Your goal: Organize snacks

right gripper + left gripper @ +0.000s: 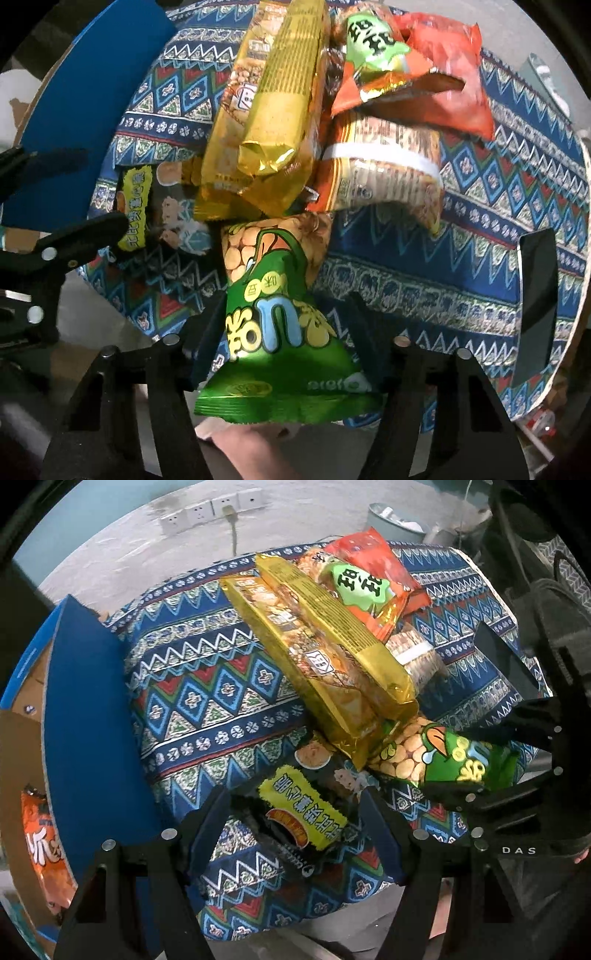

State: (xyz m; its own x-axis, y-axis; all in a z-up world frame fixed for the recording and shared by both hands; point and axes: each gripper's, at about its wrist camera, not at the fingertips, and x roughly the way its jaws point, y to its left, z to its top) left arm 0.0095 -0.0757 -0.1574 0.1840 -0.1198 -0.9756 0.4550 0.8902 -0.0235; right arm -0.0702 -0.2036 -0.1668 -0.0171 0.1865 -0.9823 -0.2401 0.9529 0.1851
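Left wrist: patterned tablecloth [207, 686], wall sockets [210, 509].

A heap of snack packs is spread over the patterned tablecloth [192, 686]. Two long packs [317, 653] are laid side by side along the middle, and a crumpled bag [373, 576] is stacked on their far end. Under their right flank a ridged biscuit pack [384, 166] is tucked. At their near end a peanut bag [280, 325] is set on the right, a small dark pack [306, 808] on the left. Off the cloth's left edge a cardboard box [85, 716] is placed, with one bag [44, 849] lying in it
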